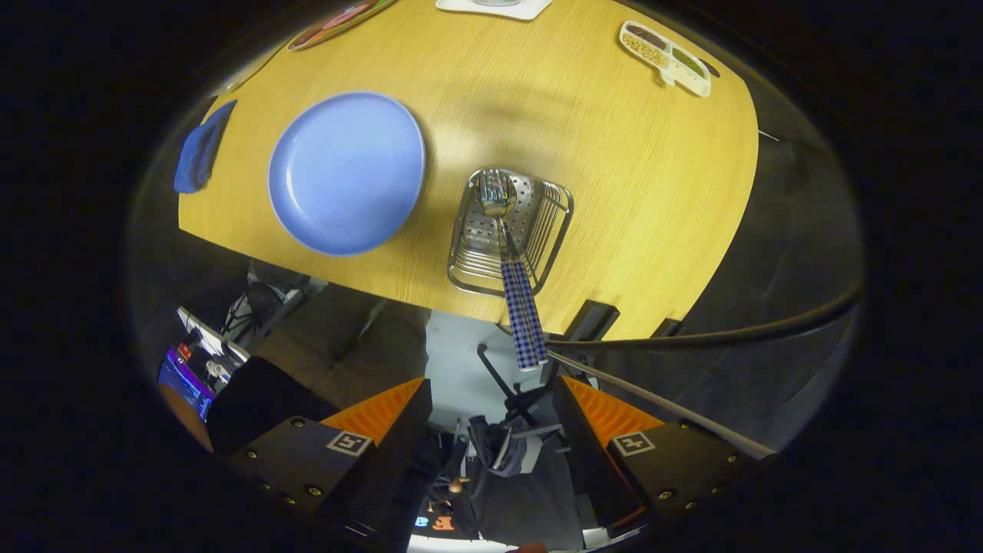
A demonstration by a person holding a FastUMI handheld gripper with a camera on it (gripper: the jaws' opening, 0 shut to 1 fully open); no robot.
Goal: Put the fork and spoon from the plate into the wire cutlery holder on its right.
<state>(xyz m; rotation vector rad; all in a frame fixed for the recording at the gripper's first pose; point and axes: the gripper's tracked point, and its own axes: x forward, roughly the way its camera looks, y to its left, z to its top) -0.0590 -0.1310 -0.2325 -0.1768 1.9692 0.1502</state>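
I am holding the gripper (491,399) wide open, gripping nothing. Just beyond it, the wire holder (511,230) is carrying two checked-handled pieces, one spoon (498,198) and what I take for the fork (530,311). Left of the holder, one blue plate (345,173) is lying bare.

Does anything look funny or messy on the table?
Nothing is spilled or broken. The cutlery lies in the holder with its checked handles poking out past the table edge. The plate is bare. The tool is open, holding nothing, back from the table.
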